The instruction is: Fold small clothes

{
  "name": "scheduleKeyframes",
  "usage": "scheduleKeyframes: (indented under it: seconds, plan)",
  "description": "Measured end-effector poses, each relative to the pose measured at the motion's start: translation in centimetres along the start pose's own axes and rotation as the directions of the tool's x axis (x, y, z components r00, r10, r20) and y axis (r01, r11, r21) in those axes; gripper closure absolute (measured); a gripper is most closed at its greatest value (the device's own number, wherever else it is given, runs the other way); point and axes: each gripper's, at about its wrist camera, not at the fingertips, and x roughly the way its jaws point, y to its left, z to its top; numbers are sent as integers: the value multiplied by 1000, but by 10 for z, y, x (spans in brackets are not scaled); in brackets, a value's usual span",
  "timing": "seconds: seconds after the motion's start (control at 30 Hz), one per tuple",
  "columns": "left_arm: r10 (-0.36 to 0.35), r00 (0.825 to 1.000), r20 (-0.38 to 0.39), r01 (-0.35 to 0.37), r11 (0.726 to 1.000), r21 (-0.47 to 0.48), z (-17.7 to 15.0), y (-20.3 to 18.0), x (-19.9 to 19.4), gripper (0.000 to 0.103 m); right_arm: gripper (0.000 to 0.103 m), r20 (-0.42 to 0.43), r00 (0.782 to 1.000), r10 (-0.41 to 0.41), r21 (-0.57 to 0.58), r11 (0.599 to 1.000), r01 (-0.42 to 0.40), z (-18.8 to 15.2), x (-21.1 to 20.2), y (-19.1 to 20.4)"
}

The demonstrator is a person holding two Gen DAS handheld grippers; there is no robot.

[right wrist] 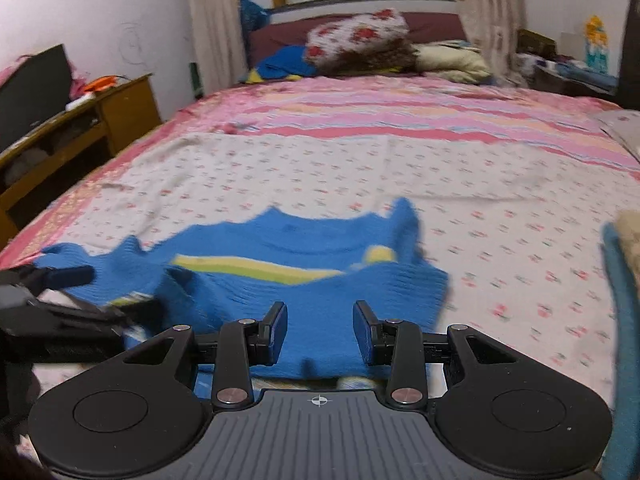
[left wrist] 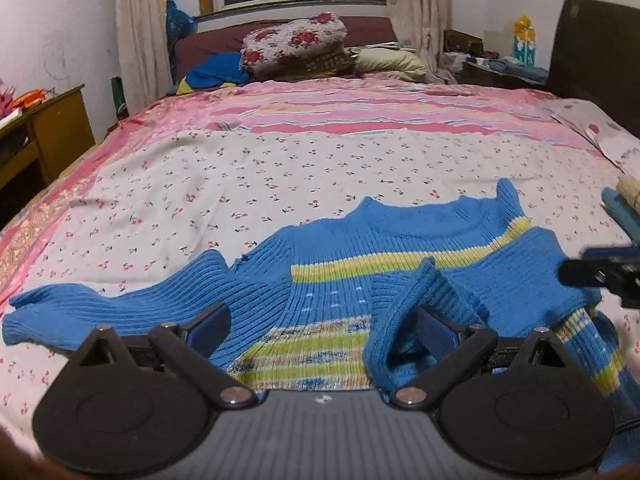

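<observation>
A small blue knit sweater with yellow-green stripes lies on the bed's cherry-print sheet. One sleeve stretches out to the left. The other sleeve is folded over the body. My left gripper is open wide, low over the sweater's striped hem, holding nothing. My right gripper is open and empty, just above the sweater's right side; that view is blurred. The right gripper's tip also shows in the left wrist view, and the left gripper in the right wrist view.
Pillows and folded bedding are piled at the headboard. A wooden desk stands left of the bed. A teal and beige cloth pile sits at the right edge. A dark cabinet stands at the back right.
</observation>
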Motion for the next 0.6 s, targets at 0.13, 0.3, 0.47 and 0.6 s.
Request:
scheduleKeyframes:
  seconds: [0.13,0.3,0.47,0.6]
  plan:
    - [-28,999,-28,28,999,-22,0,-5,8,0,67,-19,999,-41,16,999,41,-8,0,-11]
    - [-4,999,-37,5,1000,30,-2,-22,17,20,67,-26,998,-60,-13,998,60,-12,2,-7]
    - [-19,996,-86,14,998,-66,2,-2,32,66,67,-36,997,-65,-36,997,64,-15,6,-5]
    - [52,996,-75,-65,982,-177,6,33,32,76,67,-34,996,-81,-62,995,79,-16,11,-5]
